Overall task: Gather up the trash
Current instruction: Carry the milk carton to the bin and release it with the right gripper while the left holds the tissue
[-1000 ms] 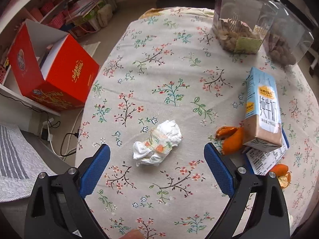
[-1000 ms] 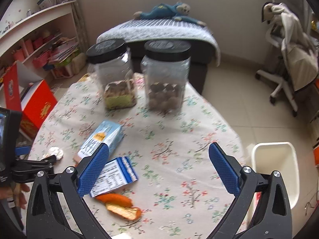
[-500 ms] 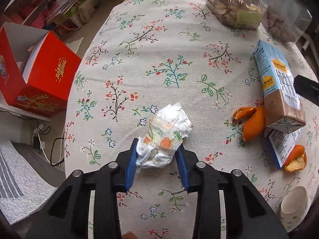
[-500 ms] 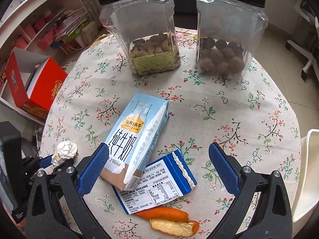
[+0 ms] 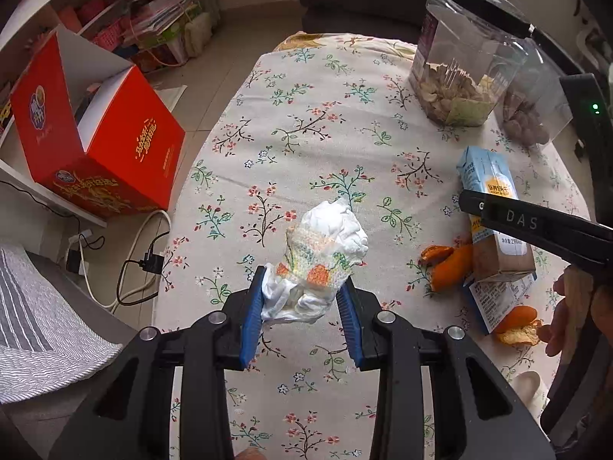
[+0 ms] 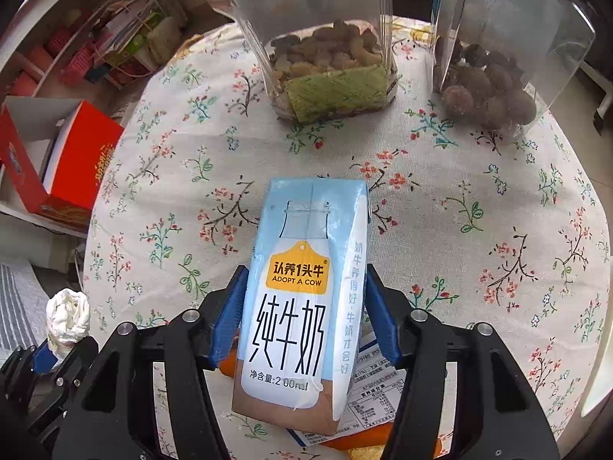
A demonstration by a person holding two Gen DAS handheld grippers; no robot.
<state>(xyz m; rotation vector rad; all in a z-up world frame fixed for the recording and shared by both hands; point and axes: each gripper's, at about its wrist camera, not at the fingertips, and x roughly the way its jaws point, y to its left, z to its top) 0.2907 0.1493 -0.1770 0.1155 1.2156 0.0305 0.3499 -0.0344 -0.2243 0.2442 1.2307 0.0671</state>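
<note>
left claw (image 5: 302, 306): we see it clamped on the crumpled tissue (image 5: 322, 257), held above the counter (image 5: 345, 134)
right claw (image 6: 302, 326): jaws just closing around the milk carton (image 6: 302, 299), which lies on the counter beside orange peel (image 5: 446, 264)

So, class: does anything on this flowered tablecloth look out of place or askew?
Yes. The pale blue milk carton lies tipped over on a flattened blue-and-white box, with orange peel pieces scattered beside them.

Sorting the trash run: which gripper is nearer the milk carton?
Right. The right gripper straddles the milk carton, its jaws just closing; the left gripper holds a crumpled tissue off to the side.
</note>
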